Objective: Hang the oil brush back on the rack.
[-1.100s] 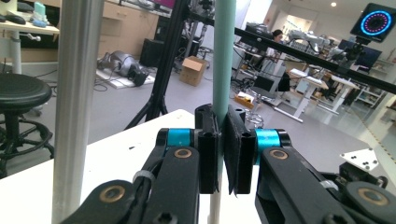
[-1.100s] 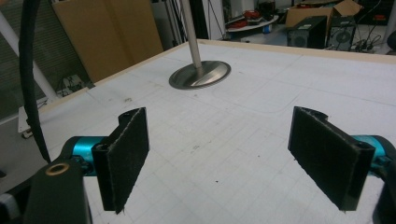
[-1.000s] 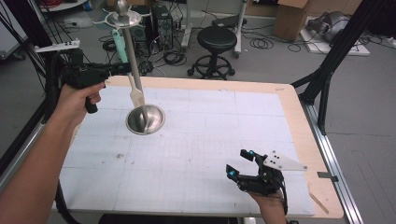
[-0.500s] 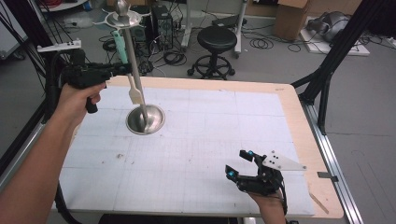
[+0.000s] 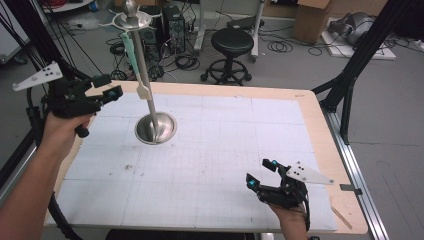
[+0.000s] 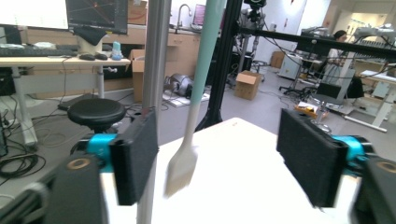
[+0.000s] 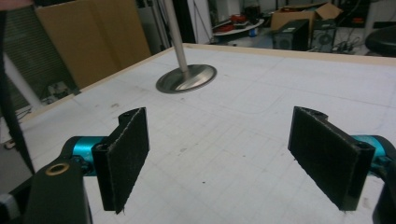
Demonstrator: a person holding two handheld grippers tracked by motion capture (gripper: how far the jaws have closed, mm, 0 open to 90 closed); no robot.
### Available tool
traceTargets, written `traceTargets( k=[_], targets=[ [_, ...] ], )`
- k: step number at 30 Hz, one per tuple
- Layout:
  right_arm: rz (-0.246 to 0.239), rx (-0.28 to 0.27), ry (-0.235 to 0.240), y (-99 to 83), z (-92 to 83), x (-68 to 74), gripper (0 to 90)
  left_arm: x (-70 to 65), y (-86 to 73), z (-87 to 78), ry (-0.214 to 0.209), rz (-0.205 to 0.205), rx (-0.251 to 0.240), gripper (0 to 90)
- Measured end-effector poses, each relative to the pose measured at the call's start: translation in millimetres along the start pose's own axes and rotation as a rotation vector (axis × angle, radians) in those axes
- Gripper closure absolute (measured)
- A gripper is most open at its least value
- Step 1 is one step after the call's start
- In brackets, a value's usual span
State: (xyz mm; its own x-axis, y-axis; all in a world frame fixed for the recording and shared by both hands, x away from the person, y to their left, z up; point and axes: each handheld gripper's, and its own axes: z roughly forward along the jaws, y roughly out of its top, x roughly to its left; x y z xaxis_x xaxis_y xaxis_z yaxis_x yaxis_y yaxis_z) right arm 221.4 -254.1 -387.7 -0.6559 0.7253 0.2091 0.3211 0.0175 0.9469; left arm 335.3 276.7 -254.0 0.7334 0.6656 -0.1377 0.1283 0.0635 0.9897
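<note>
One stand (image 5: 156,127), one spatula (image 5: 131,55), two grippers

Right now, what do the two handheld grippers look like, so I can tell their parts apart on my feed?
Both are black. The left gripper and the right gripper each have flat rectangular black pads on teal mounts. A grey three-cornered plate with small dark holes tops each. A black cable trails below the left one. Forearms are bare, no sleeves visible.
</note>
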Motion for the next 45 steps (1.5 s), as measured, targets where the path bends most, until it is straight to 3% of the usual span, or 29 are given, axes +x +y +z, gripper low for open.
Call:
traceTargets(
  k=[4, 6, 9, 12, 15, 26, 30, 38, 45],
  targets=[
    [-0.004, 0.009, -0.058, -1.6, -2.6, -4.3, 19.7, -9.2, -21.6, -13.7, 0.036, 0.008, -0.001, 15.8],
    [-0.003, 0.007, -0.069, -2.2, -3.1, -5.2, 19.7, -14.3, -36.9, -20.7, 0.025, 0.008, -0.014, 15.8],
    [-0.008, -0.008, -0.104, -3.1, -5.8, -7.3, 19.7, -22.9, -54.2, -26.4, 0.036, 0.044, -0.019, 15.9],
    [-0.021, -0.018, -0.127, -3.2, -8.6, -9.1, 19.6, -32.1, -70.5, -31.7, 0.040, 0.076, 0.002, 16.0],
    [-0.023, -0.018, -0.143, -4.6, -11.6, -11.4, 19.7, -38.6, -84.2, -35.3, 0.050, 0.080, 0.024, 16.0],
    [-0.015, -0.043, -0.187, -6.9, -26.7, -14.4, 19.7, -69.9, -130.7, -40.1, 0.001, 0.063, 0.051, 17.6],
    [-0.010, -0.044, -0.191, -7.9, -28.7, -12.9, 19.7, -74.7, -142.0, -41.4, -0.009, 0.058, 0.064, 17.7],
    [-0.018, -0.046, -0.187, -8.3, -28.4, -12.3, 19.7, -72.5, -153.0, -47.1, -0.012, 0.024, 0.081, 17.6],
    [-0.014, -0.030, -0.178, -9.1, -25.4, -10.3, 19.7, -72.0, -158.7, -47.3, -0.010, 0.021, 0.102, 17.7]
  ],
)
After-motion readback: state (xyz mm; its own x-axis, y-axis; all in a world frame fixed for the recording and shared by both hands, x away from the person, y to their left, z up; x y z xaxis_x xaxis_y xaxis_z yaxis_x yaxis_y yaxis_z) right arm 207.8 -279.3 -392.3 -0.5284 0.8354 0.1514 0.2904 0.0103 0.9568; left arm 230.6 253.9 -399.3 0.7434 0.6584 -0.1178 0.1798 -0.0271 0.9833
